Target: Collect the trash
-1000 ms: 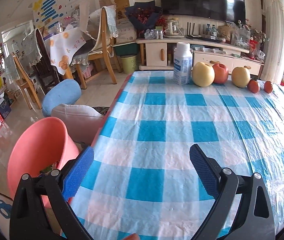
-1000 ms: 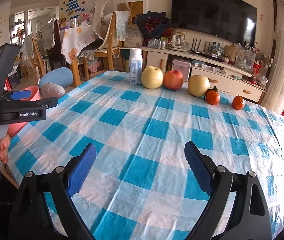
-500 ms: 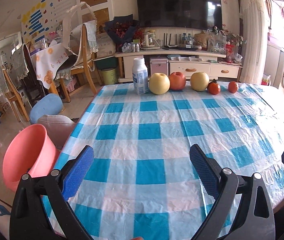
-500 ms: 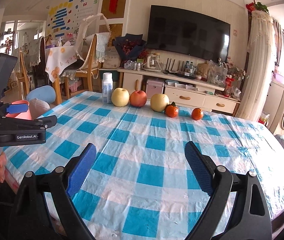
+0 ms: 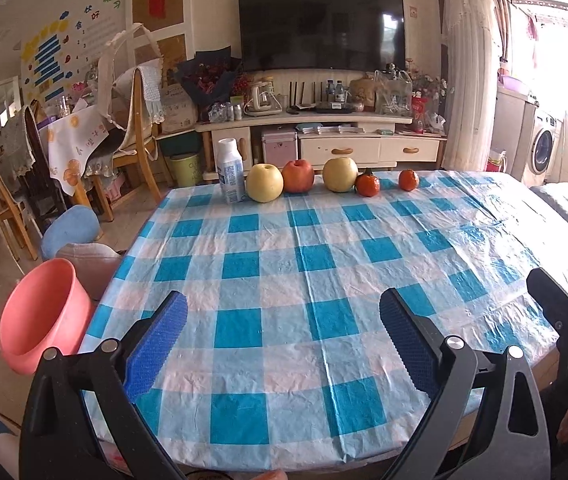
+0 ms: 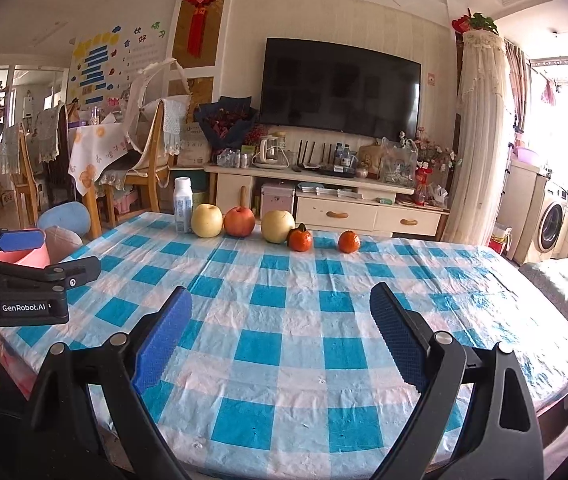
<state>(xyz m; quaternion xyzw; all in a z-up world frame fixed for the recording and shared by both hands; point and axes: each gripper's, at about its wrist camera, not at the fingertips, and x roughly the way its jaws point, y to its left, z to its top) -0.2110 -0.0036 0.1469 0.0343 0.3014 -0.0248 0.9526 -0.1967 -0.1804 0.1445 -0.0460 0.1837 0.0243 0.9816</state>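
A pink bin (image 5: 42, 314) stands on the floor at the table's left side; its rim also shows in the right wrist view (image 6: 20, 258). A white bottle (image 5: 231, 176) stands at the far edge of the blue checked table (image 5: 323, 280), also in the right wrist view (image 6: 183, 205). My left gripper (image 5: 284, 344) is open and empty over the table's near edge. My right gripper (image 6: 280, 336) is open and empty over the near edge, to the right of the left one.
Two yellow apples (image 5: 264, 188), a red apple (image 5: 299, 176) and two small orange fruits (image 5: 367, 185) line the table's far edge beside the bottle. Chairs (image 5: 136, 140), cushions (image 5: 70, 232) and a TV cabinet (image 5: 323, 140) stand beyond.
Both grippers have pulled back and up from the table, so more of the room and table shows. Both stay open and empty.
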